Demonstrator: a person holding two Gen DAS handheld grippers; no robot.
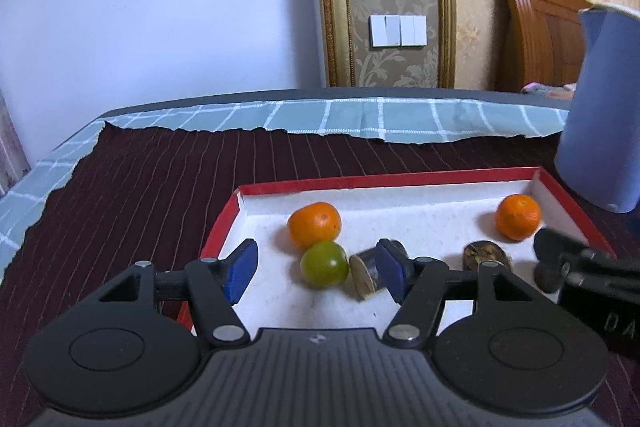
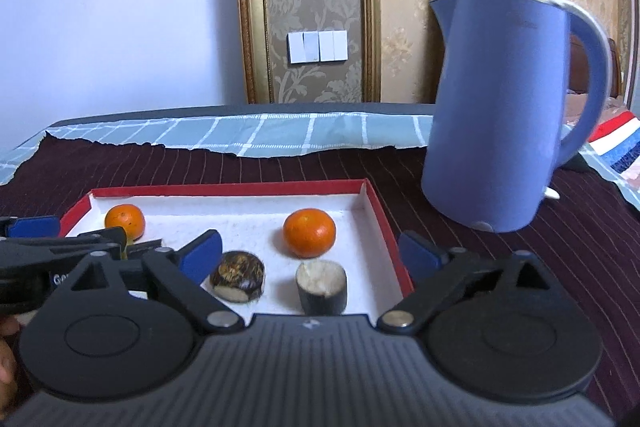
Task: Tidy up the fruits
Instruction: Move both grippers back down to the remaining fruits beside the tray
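Note:
A red-rimmed white tray (image 1: 320, 185) (image 2: 376, 211) lies on the dark striped cloth. It holds two oranges (image 1: 315, 225) (image 1: 518, 217), a green fruit (image 1: 324, 264) and three dark cut pieces. In the right wrist view the oranges (image 2: 309, 233) (image 2: 125, 221) and two cut pieces (image 2: 238, 277) (image 2: 321, 287) show. My left gripper (image 1: 316, 269) is open over the tray's left half, with the green fruit and a cut piece (image 1: 366, 277) between its fingers. My right gripper (image 2: 310, 253) is open over the tray's right half, around two cut pieces, touching nothing.
A blue electric kettle (image 2: 508, 107) (image 1: 604, 107) stands on the cloth just right of and behind the tray. A teal checked sheet (image 1: 360, 117) borders the cloth at the back. Walls, a gold frame and a wooden headboard (image 1: 536, 27) lie beyond.

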